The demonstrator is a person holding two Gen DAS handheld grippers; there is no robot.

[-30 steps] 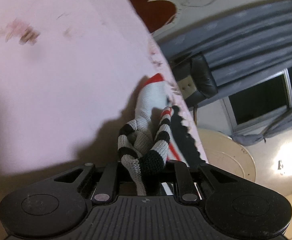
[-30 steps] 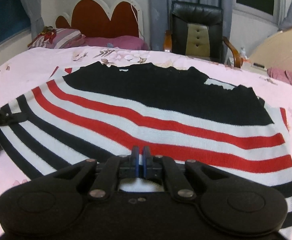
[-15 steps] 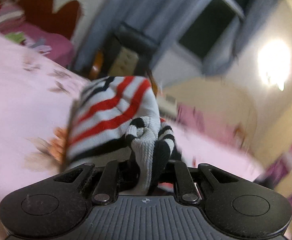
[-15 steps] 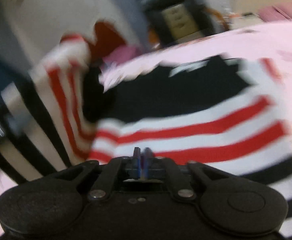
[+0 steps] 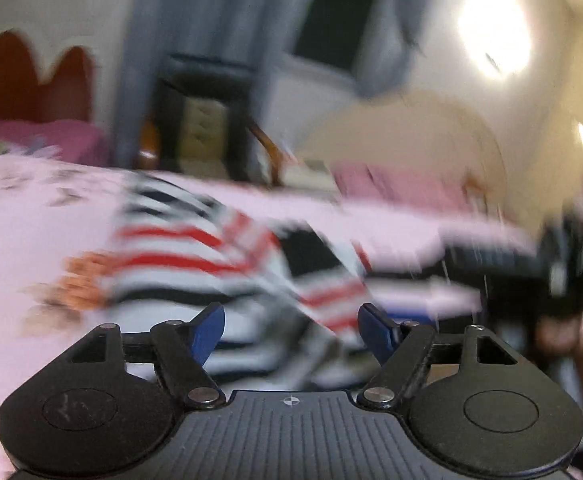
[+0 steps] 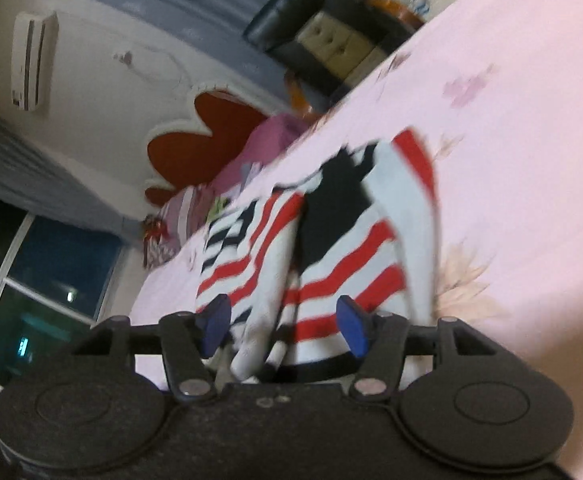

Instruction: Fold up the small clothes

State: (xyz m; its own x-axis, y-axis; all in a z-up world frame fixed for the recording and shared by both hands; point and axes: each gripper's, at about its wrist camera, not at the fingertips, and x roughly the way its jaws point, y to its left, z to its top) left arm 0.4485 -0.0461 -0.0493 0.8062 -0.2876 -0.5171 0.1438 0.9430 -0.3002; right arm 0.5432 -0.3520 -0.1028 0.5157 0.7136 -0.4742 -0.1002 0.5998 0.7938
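Note:
A knitted sweater (image 5: 195, 256) with black, white and red stripes lies on the pink bedsheet (image 5: 31, 208), blurred in the left wrist view. My left gripper (image 5: 291, 320) hangs just above its near part, jaws opening; the knit shows in the gap but the blue pads (image 5: 209, 328) do not press it. In the right wrist view, which is tilted, the sweater (image 6: 351, 240) lies folded with both side panels turned in over the black chest. My right gripper (image 6: 284, 320) is at its near edge, jaws opening. A white fold rises between the pads, touching neither.
Beyond the bed stand a black chair (image 6: 331, 36) and a red scalloped headboard (image 6: 203, 140), with pillows (image 6: 179, 216) at its foot. A dark blurred shape (image 5: 563, 268), probably my other gripper, is at the right of the left wrist view. Bare pink sheet (image 6: 511, 120) spreads around the sweater.
Both grippers were shut, the left on a bunched striped part of the sweater, and now both stand apart with the knit released. The sweater went from lying flat to folded inward. Both views have rolled.

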